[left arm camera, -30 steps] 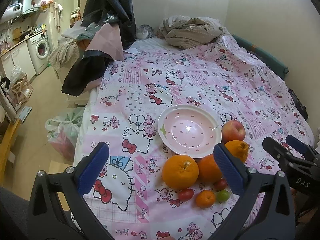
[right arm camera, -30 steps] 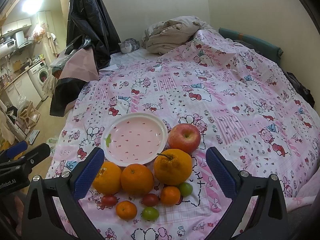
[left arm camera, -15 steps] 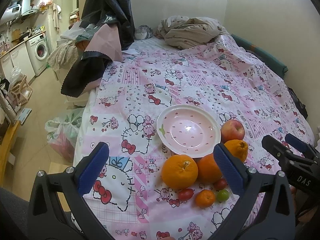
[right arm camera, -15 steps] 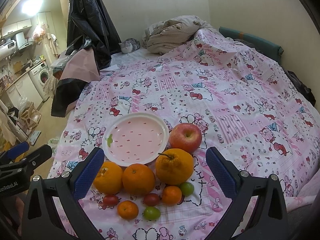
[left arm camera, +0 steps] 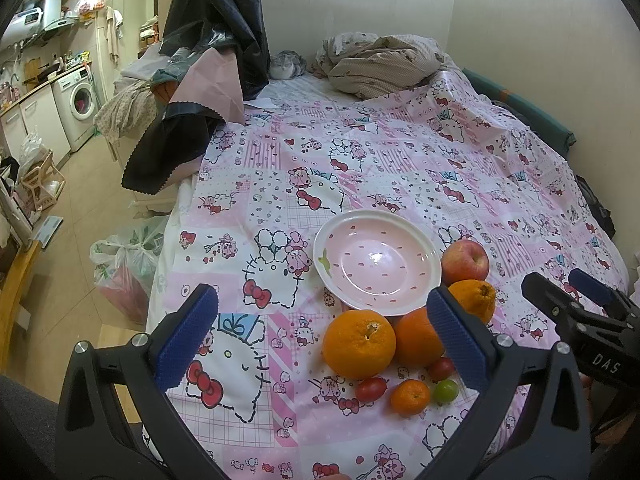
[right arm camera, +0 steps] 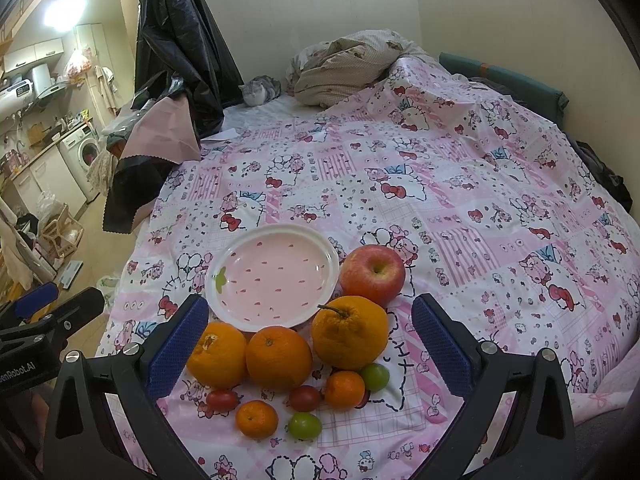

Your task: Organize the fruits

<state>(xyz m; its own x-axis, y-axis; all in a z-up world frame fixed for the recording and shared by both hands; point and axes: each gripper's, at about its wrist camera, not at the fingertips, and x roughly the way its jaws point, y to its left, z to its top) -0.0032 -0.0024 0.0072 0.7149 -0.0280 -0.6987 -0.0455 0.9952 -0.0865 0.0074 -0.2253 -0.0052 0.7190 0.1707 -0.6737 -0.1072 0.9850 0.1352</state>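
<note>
Both grippers are released and hold nothing. The left gripper [left arm camera: 322, 338] hovers over the near edge of the bed [right arm camera: 460, 184], its blue pads spread wide. The right gripper [right arm camera: 312, 346] hovers likewise, spread around the fruit cluster.

The pink plate [right arm camera: 272, 276] lies empty on the patterned bed cover. The apple [right arm camera: 372, 274] sits just beside the plate's right rim. Three large oranges stand in a row along the plate's near edge: the left orange [right arm camera: 218, 354], the middle orange [right arm camera: 278, 358] and the stemmed orange [right arm camera: 350, 332], which touches the apple. Nearer the camera lie small fruits: two mandarins [right arm camera: 256, 418], red cherry tomatoes [right arm camera: 222, 399] and two green fruits [right arm camera: 305, 425].

Compared with one second ago, the fruits and plate lie as before. In the right wrist view the whole cluster appears slightly higher in frame; the left wrist view is nearly unchanged.
</note>
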